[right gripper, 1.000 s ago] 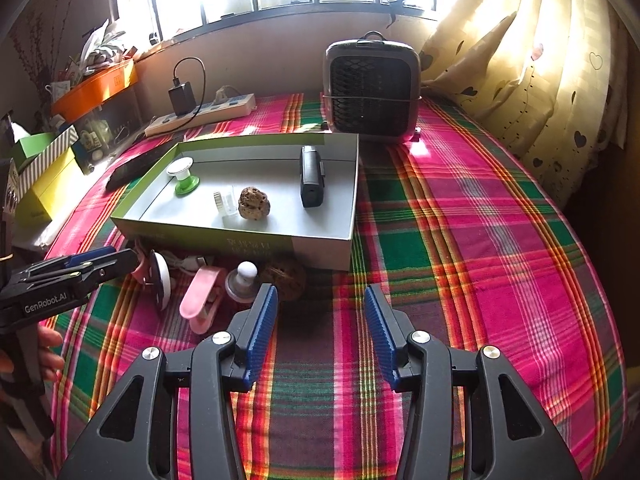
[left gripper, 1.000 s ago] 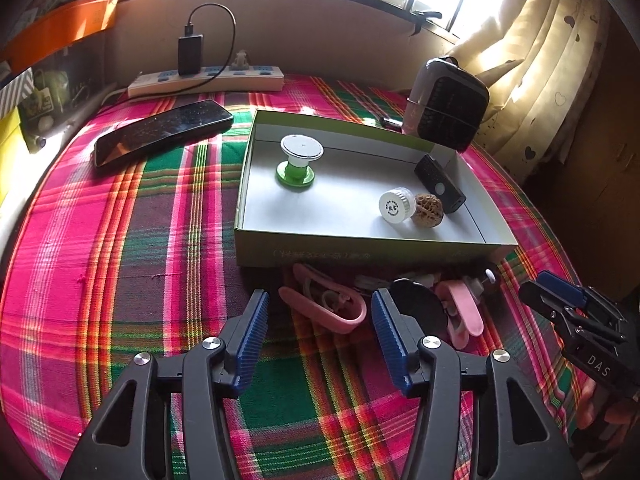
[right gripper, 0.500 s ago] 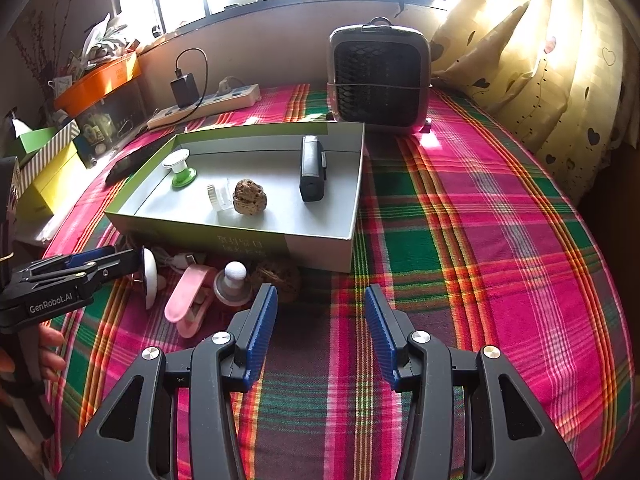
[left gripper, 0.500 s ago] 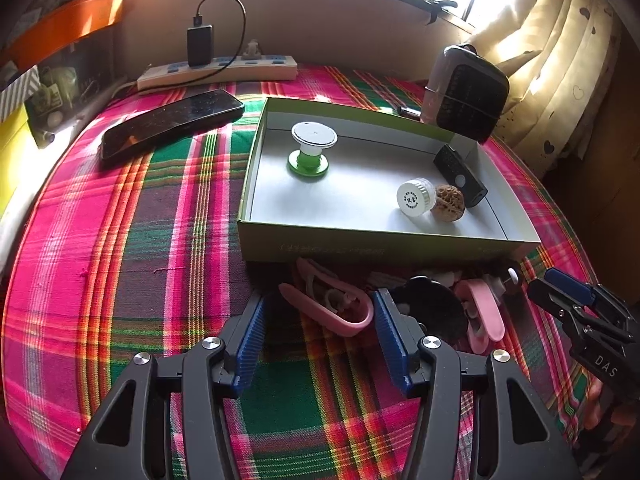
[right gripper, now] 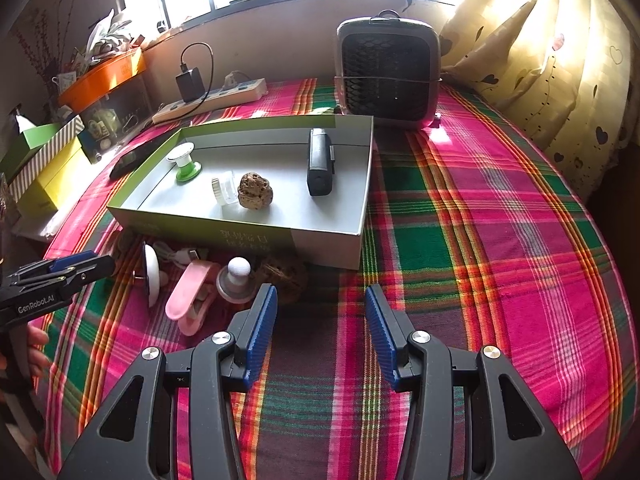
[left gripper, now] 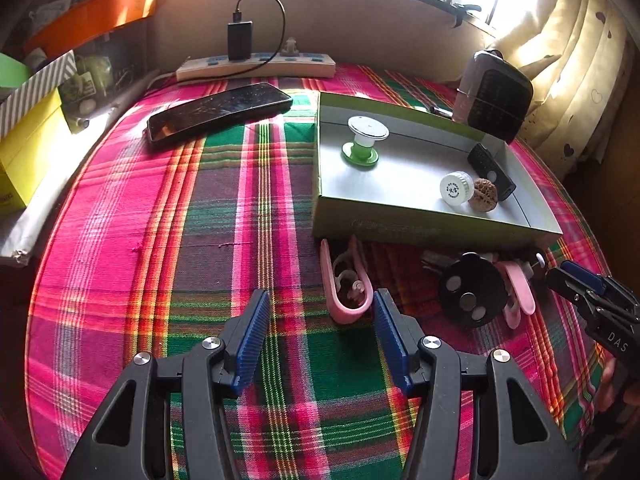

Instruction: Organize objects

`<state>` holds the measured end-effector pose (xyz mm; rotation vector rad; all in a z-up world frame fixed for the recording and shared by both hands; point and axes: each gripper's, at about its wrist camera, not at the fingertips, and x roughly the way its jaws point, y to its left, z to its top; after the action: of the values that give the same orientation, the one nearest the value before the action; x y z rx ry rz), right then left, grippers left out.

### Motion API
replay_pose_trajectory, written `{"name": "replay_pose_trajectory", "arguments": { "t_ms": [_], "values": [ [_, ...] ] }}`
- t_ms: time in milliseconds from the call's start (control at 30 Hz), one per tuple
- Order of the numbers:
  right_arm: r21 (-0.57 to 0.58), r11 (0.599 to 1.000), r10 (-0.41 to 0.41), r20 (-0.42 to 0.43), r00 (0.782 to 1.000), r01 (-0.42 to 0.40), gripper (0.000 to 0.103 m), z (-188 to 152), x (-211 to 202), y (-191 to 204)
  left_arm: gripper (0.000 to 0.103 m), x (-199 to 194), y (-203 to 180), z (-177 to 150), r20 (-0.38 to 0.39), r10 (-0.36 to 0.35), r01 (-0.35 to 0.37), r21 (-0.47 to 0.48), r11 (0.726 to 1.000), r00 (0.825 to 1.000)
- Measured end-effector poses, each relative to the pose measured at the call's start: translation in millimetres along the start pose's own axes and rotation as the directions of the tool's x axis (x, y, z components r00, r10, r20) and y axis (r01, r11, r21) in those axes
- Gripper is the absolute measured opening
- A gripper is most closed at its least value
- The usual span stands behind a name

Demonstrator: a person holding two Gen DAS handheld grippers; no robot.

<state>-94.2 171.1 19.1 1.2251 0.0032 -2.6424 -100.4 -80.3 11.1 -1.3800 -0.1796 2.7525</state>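
A shallow green-sided box holds a green-and-white spool, a white cap, a walnut and a black device. In front of it on the plaid cloth lie a pink clip, a black disc, another pink clip, a grey-and-white knob and a second walnut. My left gripper is open, its right finger beside the pink clip. My right gripper is open and empty, just right of the second walnut.
A black phone lies left of the box. A power strip with a charger sits at the back wall. A small heater stands behind the box. Yellow and striped boxes stand at the left edge.
My left gripper has shifted left and pulled back a little, so the pink clip now lies by its right finger. My right gripper has crept slightly forward. Both stay open.
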Motion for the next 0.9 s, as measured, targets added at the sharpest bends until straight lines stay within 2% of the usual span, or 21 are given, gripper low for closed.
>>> {"name": "replay_pose_trajectory", "arguments": {
  "t_ms": [133, 500, 900],
  "values": [
    [-0.004, 1.000, -0.005, -0.009, 1.000, 0.005, 0.047, 0.3, 3.1, 1.8, 0.052, -0.8, 3.3, -1.3, 0.010, 0.027, -0.027, -0.011, 1.000, 1.000],
    [-0.023, 1.000, 0.004, -0.021, 1.000, -0.004, 0.047, 6.2, 11.9, 11.7, 0.052, 4.9, -4.2, 5.4, 0.013, 0.004, -0.004, 0.002, 1.000, 1.000],
    [0.013, 0.999, -0.044, -0.026, 0.999, 0.045, 0.047, 8.3, 19.9, 13.7, 0.052, 7.8, -5.1, 7.8, 0.026, 0.013, -0.014, 0.022, 1.000, 1.000]
  ]
}}
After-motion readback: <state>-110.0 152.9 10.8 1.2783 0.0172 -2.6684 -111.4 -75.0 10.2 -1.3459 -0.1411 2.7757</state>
